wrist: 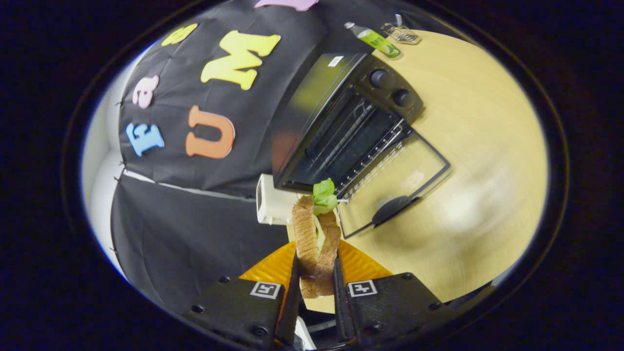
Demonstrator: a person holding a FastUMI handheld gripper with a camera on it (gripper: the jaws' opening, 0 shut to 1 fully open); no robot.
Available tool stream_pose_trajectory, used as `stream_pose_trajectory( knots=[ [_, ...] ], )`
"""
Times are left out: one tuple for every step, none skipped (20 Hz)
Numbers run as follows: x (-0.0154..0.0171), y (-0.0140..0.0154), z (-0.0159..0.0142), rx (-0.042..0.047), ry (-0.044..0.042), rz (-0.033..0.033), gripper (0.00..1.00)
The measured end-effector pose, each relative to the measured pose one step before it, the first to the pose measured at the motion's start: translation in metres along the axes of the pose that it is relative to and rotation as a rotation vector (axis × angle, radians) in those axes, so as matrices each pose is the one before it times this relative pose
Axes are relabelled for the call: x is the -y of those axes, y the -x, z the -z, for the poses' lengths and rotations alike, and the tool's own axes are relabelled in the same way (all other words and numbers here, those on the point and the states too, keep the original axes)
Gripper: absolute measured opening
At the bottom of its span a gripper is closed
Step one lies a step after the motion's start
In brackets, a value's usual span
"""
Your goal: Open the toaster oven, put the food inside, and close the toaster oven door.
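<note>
My gripper (pixel 316 273) is shut on a sandwich (pixel 316 243), two brown bread slices with green lettuce (pixel 323 195) sticking out at its far end. Both fingers press on the bread from either side. The sandwich hangs above the wooden table (pixel 477 161). Beyond it stands a black toaster oven (pixel 348 124) with two knobs. Its glass door (pixel 395 185) is folded down flat toward the table, and the wire rack inside shows. The lettuce end is just short of the door's hinge edge.
A white boxy appliance (pixel 271 200) stands beside the oven, just beyond my fingers. A green bottle (pixel 375 40) lies near a small wire basket (pixel 400 33) at the far end of the table. Black cloth forms the booth wall behind the oven.
</note>
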State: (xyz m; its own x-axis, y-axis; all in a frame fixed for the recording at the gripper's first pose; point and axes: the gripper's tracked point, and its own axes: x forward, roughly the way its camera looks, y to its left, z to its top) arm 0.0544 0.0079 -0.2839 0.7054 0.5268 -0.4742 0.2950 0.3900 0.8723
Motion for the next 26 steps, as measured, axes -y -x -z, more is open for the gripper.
stream_pose_trajectory(
  knots=[
    [0.00428, -0.00597, -0.01362, 0.02953, -0.03667, -0.01315, 0.37],
    [0.00503, -0.01582, -0.01455, 0.02862, -0.03029, -0.0169, 0.37],
    [0.00438, -0.01665, -0.01325, 0.03147, -0.02671, -0.01014, 0.37],
    [0.00307, -0.01476, -0.01127, 0.02563, -0.01527, -0.00623, 0.37],
    [-0.00022, -0.01549, -0.00831, 0.02115, -0.02286, -0.00937, 0.37],
    [0.00142, -0.01673, -0.00464, 0.00372, -0.02042, -0.00527, 0.37],
    [-0.00306, -0.01446, 0.00007, 0.00826, -0.01115, -0.00883, 0.37],
    [-0.00077, -0.01276, -0.003, 0.01884, 0.00314, -0.01709, 0.37],
    [-0.00079, -0.01186, -0.00393, 0.02226, -0.00842, -0.02347, 0.37],
    [-0.00214, -0.01419, -0.00516, 0.02637, -0.02149, -0.02194, 0.37],
    [0.00095, -0.01029, -0.00586, 0.02578, -0.01777, -0.01122, 0.37],
    [0.00316, -0.0076, -0.00462, 0.03171, -0.02372, -0.00831, 0.37],
    [0.00386, -0.0067, -0.0037, 0.03207, -0.02246, -0.01301, 0.37],
    [0.00397, -0.00621, -0.00448, 0.03974, -0.01601, -0.00564, 0.37],
    [0.00475, -0.00656, -0.00208, 0.02415, -0.00646, 0.0033, 0.37],
    [0.0008, -0.0063, 0.00061, 0.02023, -0.01287, -0.01545, 0.38],
    [-0.00245, -0.00389, -0.00059, 0.02119, -0.02573, -0.01966, 0.38],
    [-0.00148, -0.005, -0.00215, 0.0201, 0.00012, -0.01098, 0.39],
    [0.00443, -0.00528, 0.0036, 0.00363, 0.0229, 0.0146, 0.4],
    [-0.0003, -0.00313, 0.00741, -0.01293, 0.01489, -0.00107, 0.4],
    [-0.00147, 0.0005, 0.0051, -0.02482, 0.00535, -0.00175, 0.41],
    [-0.00243, -0.00238, 0.00419, -0.02172, 0.00588, -0.00068, 0.42],
    [-0.00156, -0.00144, 0.00239, -0.01162, 0.01416, 0.00475, 0.44],
    [0.0017, 0.0005, 0.00187, -0.00843, 0.02413, 0.02196, 0.52],
    [0.00237, 0.00048, 0.00169, -0.00441, 0.02179, 0.02523, 0.6],
    [-0.00001, 0.00115, 0.00058, -0.01094, 0.03035, 0.02097, 0.62]
  ],
)
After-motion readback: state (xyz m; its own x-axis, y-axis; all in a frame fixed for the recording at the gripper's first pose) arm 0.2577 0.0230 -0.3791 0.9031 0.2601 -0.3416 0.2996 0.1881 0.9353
